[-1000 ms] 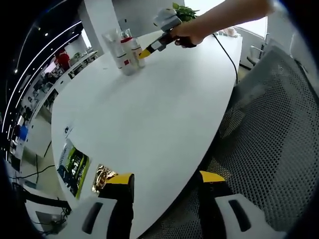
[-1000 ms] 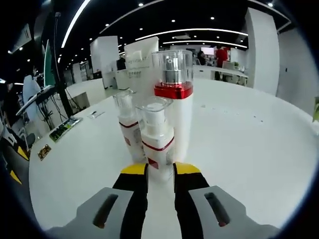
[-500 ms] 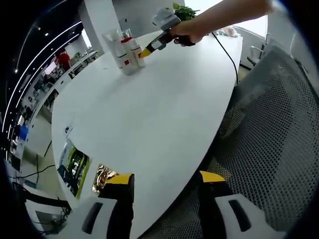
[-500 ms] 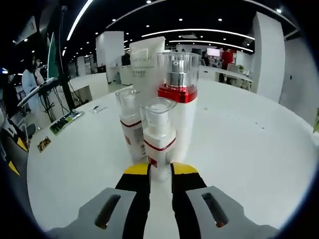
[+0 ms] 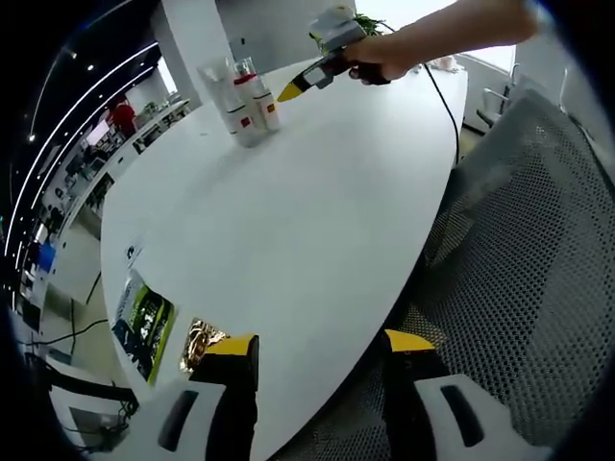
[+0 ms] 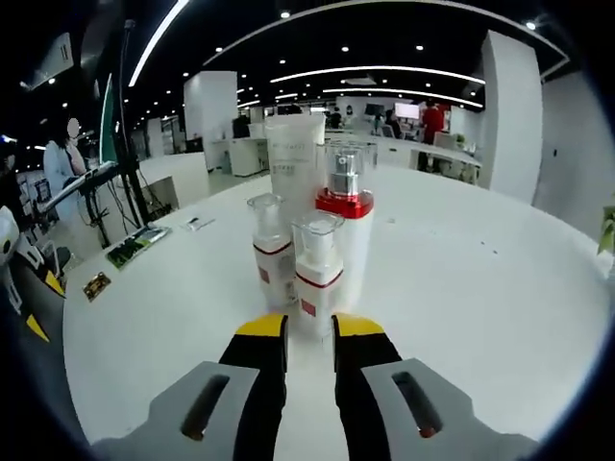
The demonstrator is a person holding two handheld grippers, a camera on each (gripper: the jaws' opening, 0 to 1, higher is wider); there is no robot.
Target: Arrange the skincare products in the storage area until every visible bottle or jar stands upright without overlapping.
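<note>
Now the right gripper, jaws narrowly parted and empty, had backed off from the front bottle, left upright beside 3 others; the left gripper hung open

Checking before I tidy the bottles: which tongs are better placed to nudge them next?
Right. The right tongs point straight at the bottle cluster, tips just short of the front small bottle. The left tongs hang at the table edge, far from the bottles.

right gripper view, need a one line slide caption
Right tool faces four upright skincare bottles clustered on the white table.
</note>
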